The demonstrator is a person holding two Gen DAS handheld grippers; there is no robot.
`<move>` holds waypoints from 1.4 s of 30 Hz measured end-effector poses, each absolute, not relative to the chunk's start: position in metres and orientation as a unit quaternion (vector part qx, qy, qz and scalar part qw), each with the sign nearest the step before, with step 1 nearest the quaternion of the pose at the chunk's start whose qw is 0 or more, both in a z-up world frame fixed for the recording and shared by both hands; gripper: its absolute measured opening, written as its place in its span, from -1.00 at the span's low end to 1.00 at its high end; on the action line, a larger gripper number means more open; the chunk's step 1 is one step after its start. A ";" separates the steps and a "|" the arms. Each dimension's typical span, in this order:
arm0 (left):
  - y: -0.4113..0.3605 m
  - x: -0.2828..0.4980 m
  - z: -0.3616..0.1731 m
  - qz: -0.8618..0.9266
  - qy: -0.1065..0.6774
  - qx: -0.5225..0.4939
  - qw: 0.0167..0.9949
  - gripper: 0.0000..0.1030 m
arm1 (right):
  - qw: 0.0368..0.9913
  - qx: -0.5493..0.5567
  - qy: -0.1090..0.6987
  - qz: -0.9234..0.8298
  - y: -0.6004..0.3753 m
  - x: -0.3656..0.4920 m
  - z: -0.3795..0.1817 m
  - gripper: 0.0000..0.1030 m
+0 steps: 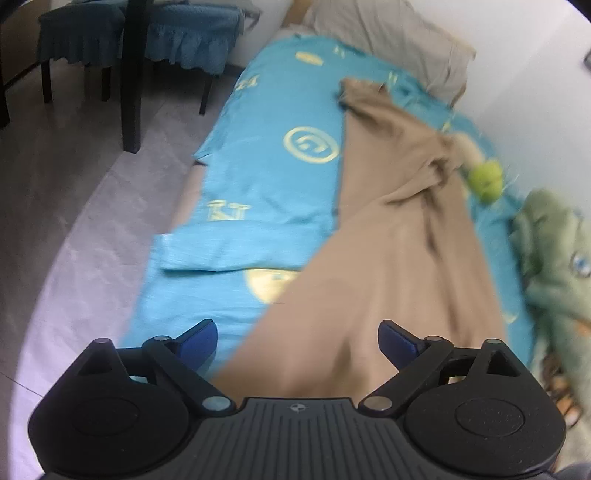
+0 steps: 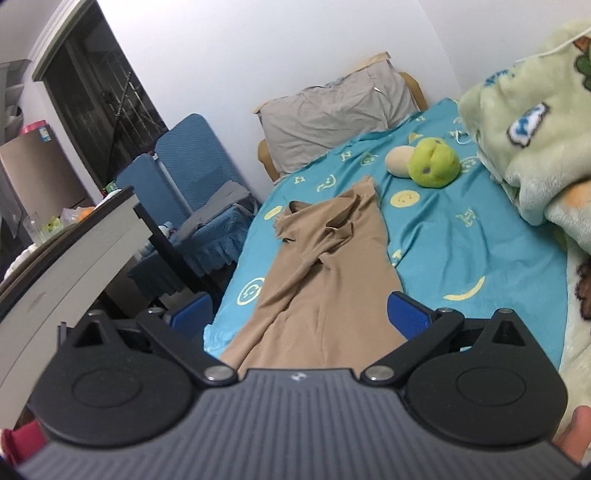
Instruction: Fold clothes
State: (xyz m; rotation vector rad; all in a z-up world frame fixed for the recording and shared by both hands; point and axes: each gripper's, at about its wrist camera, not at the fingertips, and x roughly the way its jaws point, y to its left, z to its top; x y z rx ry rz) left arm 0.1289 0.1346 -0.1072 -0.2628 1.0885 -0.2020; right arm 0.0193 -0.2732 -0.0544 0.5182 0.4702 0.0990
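Observation:
A tan garment (image 1: 391,236) lies lengthwise on the bed, over a turquoise sheet (image 1: 266,155) with yellow prints. Its far end is bunched and partly folded over (image 2: 332,221). My left gripper (image 1: 297,338) hovers above the garment's near end with its blue pads wide apart and nothing between them. In the right wrist view the same tan garment (image 2: 321,280) runs away from my right gripper (image 2: 299,314), which also stands open over the near end. Neither gripper's pads press on the cloth.
A grey pillow (image 2: 332,118) lies at the head of the bed. A green plush toy (image 2: 432,162) sits on the sheet, and a pale green fleece blanket (image 2: 524,122) is heaped at the right. Blue-covered chairs (image 1: 155,33) and a table (image 2: 74,251) stand left of the bed.

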 end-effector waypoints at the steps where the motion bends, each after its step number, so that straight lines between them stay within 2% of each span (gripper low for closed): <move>1: 0.139 0.132 -0.110 -0.099 0.526 -0.109 0.837 0.77 | 0.937 0.257 0.233 0.046 -0.275 0.021 -0.056 1.00; 3: 0.147 0.135 -0.118 -0.108 0.547 -0.092 0.825 0.71 | 0.933 0.267 0.238 0.042 -0.278 0.024 -0.060 1.00; 9: 0.148 0.129 -0.137 -0.155 0.591 -0.053 0.790 0.30 | 0.922 0.298 0.247 0.030 -0.289 0.031 -0.069 1.00; 10: 0.147 0.127 -0.139 -0.161 0.597 -0.040 0.785 0.11 | 0.920 0.302 0.248 0.028 -0.290 0.032 -0.070 1.00; 12: 0.144 0.120 -0.137 -0.175 0.595 -0.015 0.784 -0.01 | 0.918 0.305 0.252 0.028 -0.291 0.034 -0.072 1.00; 14: 0.140 0.113 -0.131 -0.189 0.591 0.007 0.784 -0.61 | 0.917 0.305 0.258 0.026 -0.291 0.037 -0.074 1.00; 16: 0.132 0.106 -0.120 -0.192 0.581 0.030 0.790 -0.86 | 0.914 0.303 0.270 0.021 -0.292 0.039 -0.078 1.00; 19: 0.110 0.089 -0.094 -0.196 0.547 0.091 0.809 -0.94 | 0.908 0.298 0.294 0.012 -0.292 0.043 -0.084 1.00; 25: 0.057 0.039 -0.023 -0.248 0.466 0.158 0.835 -0.96 | 0.892 0.302 0.337 -0.009 -0.295 0.048 -0.099 1.00; 29: 0.008 0.010 0.001 -0.291 0.433 0.170 0.836 -0.96 | 0.882 0.313 0.352 -0.026 -0.300 0.051 -0.108 1.00; 33: -0.040 -0.006 -0.018 -0.317 0.439 0.157 0.826 -0.98 | 0.875 0.310 0.370 -0.035 -0.299 0.053 -0.115 1.00; 37: -0.062 -0.003 -0.073 -0.319 0.484 0.130 0.804 -0.92 | 0.872 0.303 0.384 -0.034 -0.296 0.055 -0.120 1.00; 39: -0.065 0.004 -0.097 -0.318 0.511 0.110 0.790 -0.84 | 0.868 0.307 0.389 -0.033 -0.296 0.055 -0.123 1.00; 42: -0.047 0.011 -0.106 -0.309 0.517 0.064 0.795 -0.25 | 0.861 0.315 0.397 -0.038 -0.298 0.055 -0.128 1.00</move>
